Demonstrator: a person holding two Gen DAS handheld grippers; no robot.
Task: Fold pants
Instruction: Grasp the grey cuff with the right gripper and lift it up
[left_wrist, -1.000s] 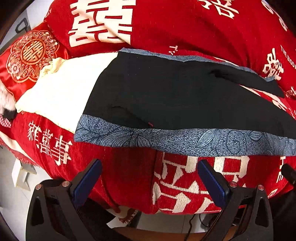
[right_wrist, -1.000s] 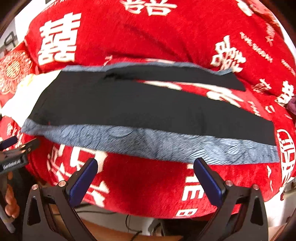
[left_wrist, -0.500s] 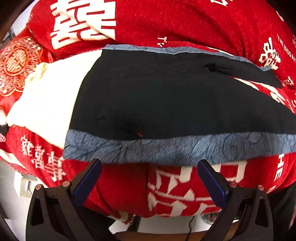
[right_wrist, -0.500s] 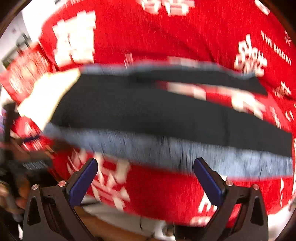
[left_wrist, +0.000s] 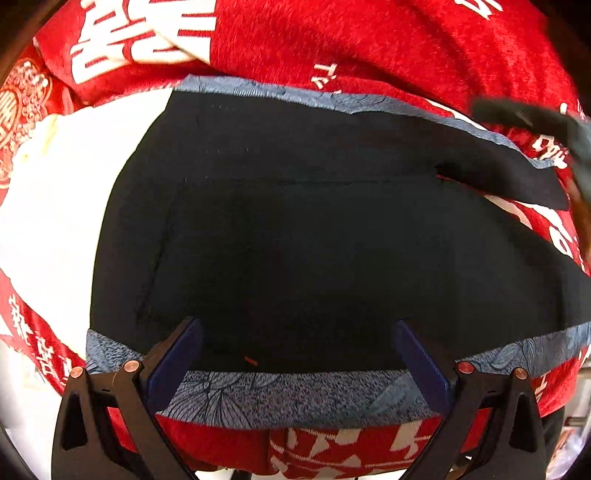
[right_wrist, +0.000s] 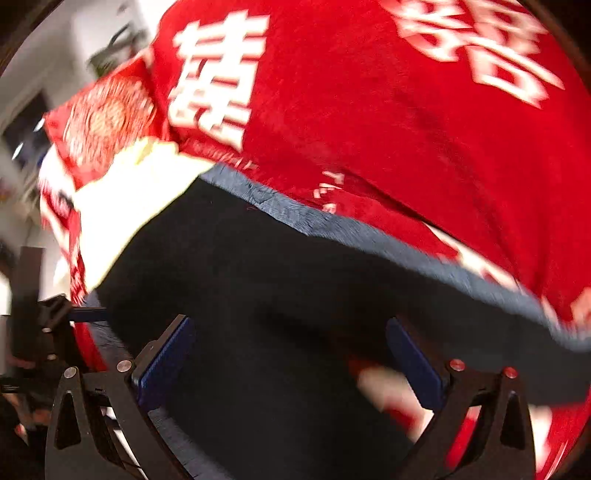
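Observation:
Black pants (left_wrist: 295, 240) with a blue-grey patterned side band (left_wrist: 280, 395) lie spread flat on a red blanket (left_wrist: 369, 48) with white characters. My left gripper (left_wrist: 295, 356) is open, its blue pads straddling the near band at the waist end, with black cloth between them. The right gripper (right_wrist: 291, 354) is open too, low over the black pants (right_wrist: 258, 295); that view is motion-blurred. The pants' far band (right_wrist: 332, 225) runs diagonally. At the right edge of the left wrist view, a dark blurred gripper part (left_wrist: 546, 125) shows above the far leg.
A white cloth (left_wrist: 66, 206) lies under the waist end on the left. An embroidered red pillow (right_wrist: 103, 122) sits at the far left. The blanket's near edge (left_wrist: 332, 450) drops off just below my left fingers. Floor and clutter show at the left rim.
Both grippers have moved forward and down from off the blanket's edge onto the pants. The right one also swung left toward the waist. Both stay open.

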